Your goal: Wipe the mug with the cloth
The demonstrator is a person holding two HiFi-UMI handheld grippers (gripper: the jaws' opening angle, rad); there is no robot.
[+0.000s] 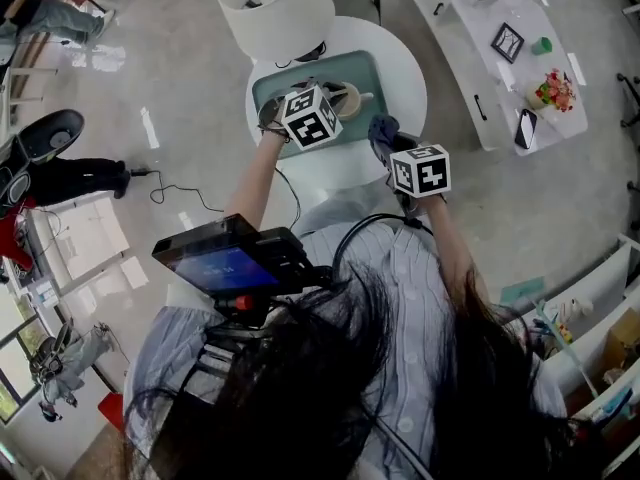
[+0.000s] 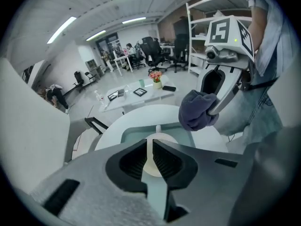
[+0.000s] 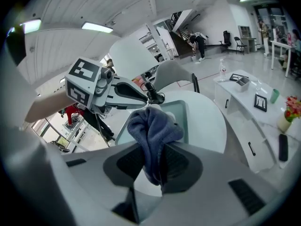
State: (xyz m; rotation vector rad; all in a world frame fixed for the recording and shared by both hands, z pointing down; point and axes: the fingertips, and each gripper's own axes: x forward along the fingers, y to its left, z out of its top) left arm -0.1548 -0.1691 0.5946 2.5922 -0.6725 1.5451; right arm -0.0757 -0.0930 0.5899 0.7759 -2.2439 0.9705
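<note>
Mug was seen on the round white tabletop, inside the teal tray. Its wall was pinched by the left tongs, which were held low with the forearm stretched forward. A dark blue cloth was clamped in the right tongs, raised near the mug. Most of the mug was hidden behind the left tongs.

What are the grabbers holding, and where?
Right gripper pinches the cloth by a fold, the rest bunched beyond. Left gripper seems to pinch the mug by its rim.
</note>
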